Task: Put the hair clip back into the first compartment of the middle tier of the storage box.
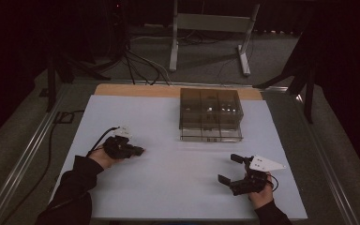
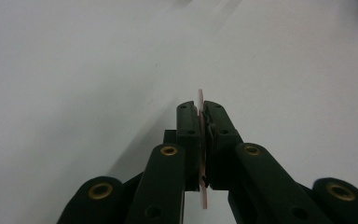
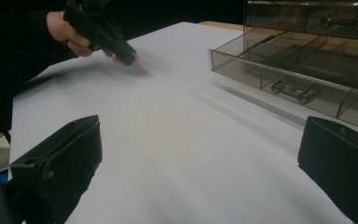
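Pinkish, perhaps plastic disc (image 2: 200, 140) between left gripper's (image 2: 199, 108) jaws.

A desk (image 1: 122, 89) with a wooden top, bare along its far edge, carries a white sheet (image 1: 168, 178) that covers nearly all of its surface. On the sheet, toward the far right-centre, stands a smoke-tinted clear plastic drawer organizer (image 1: 210, 112), its lowest drawer (image 3: 279, 70) pulled out toward the person and divided into compartments.

high view overhead; gripper views skim table (image 1: 168, 168).
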A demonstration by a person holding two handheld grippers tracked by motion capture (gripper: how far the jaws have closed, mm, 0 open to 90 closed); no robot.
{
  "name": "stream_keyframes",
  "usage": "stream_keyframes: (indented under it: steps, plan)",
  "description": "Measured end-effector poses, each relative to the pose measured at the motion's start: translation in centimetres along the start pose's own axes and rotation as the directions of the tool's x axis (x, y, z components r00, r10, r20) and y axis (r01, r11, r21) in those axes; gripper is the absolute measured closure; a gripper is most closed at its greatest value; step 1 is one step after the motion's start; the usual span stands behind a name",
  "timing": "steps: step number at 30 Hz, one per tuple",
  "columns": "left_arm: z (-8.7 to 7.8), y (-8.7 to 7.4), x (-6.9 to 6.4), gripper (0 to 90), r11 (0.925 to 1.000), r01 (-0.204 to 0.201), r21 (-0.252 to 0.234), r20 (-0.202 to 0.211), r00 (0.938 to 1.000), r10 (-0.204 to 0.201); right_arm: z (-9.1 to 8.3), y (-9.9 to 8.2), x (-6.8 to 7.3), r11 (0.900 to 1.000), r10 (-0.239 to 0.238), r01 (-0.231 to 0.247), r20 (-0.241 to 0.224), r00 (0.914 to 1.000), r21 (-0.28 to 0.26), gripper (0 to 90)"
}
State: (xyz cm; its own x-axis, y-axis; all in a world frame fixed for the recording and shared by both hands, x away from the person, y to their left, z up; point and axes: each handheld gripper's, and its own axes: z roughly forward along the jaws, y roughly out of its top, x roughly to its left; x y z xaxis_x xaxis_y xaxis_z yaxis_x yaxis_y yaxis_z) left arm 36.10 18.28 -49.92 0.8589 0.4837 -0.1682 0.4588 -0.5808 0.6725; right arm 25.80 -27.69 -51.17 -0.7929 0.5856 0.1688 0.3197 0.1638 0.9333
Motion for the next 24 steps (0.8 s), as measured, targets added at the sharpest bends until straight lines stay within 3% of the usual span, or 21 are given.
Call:
stream_keyframes:
  steps: [24]
  plan:
    - [-0.3, 3.9, -1.5, 87.4, 0.9986, -0.052, -0.012, 0.041, 0.9978, 0.053, -0.1, 0.0, 0.1, 1.0000, -0.003, 0.003, 0.004, 1.0000, 0.002, 0.0]
